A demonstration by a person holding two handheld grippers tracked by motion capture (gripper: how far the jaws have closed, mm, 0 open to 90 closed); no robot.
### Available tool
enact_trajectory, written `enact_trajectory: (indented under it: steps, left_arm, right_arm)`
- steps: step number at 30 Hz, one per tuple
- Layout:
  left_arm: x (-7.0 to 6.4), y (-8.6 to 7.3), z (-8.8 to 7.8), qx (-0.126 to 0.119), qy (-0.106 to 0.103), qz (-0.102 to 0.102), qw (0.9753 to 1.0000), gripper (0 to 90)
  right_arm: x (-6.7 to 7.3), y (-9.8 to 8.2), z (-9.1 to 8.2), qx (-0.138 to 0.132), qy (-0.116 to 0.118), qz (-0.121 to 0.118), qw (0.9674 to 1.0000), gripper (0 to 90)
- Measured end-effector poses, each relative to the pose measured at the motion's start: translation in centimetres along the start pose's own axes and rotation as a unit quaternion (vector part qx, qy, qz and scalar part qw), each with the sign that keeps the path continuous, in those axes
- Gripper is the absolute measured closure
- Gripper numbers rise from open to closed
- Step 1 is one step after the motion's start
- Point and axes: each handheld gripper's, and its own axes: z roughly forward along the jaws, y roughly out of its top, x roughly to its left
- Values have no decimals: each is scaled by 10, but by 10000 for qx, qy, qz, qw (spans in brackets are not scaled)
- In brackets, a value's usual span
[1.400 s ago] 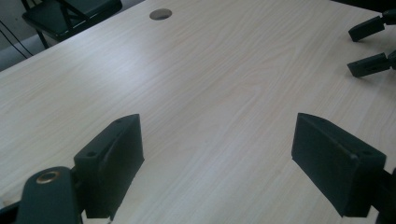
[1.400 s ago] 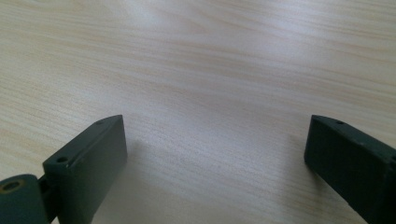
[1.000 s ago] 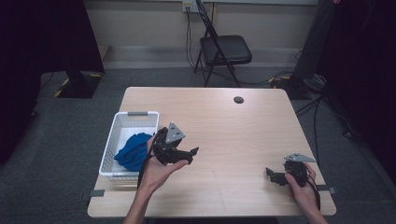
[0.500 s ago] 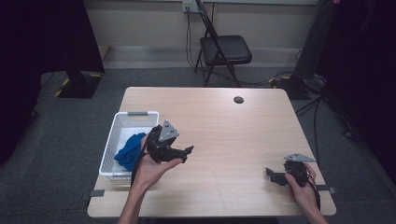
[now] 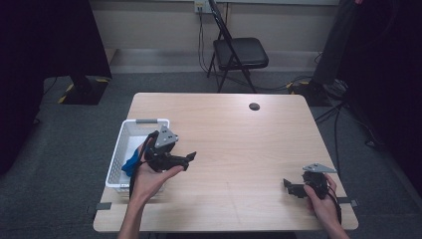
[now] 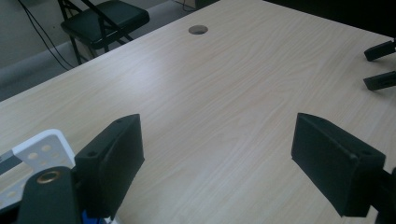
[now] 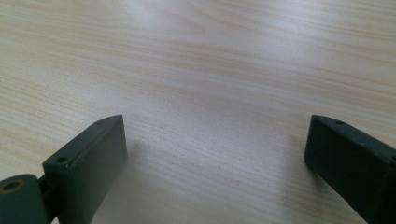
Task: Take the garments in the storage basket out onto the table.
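Blue cloth (image 5: 130,162) lying in white basket (image 5: 130,130), near-left | my left gripper (image 5: 188,158) hovering unclenched just right of it, empty | right gripper (image 5: 291,186) idling agape, well apart, near-right

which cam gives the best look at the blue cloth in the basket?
High view. It shows the blue cloth lying in the white basket, partly covered by the left claw. The left gripper view catches a blue sliver at its bottom edge beside a basket corner. The right gripper view shows bare table.
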Motion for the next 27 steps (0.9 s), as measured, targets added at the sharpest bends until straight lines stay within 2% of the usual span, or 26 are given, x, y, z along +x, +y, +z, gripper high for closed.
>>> enact_trajectory:
  steps: [9,17,27]
  left_arm:
    - [12,-4,-10,75,108,-117,9998,157]
    - [25,-8,-22,-37,322,-145,9994,157]
    - [43,-18,-35,-102,534,-451,9975,157]
  right_arm:
    - [0,0,0,-1,-2,3,10000,47]
    - [0,0,0,2,-4,11,10000,47]
    - [0,0,0,2,-4,13,10000,48]
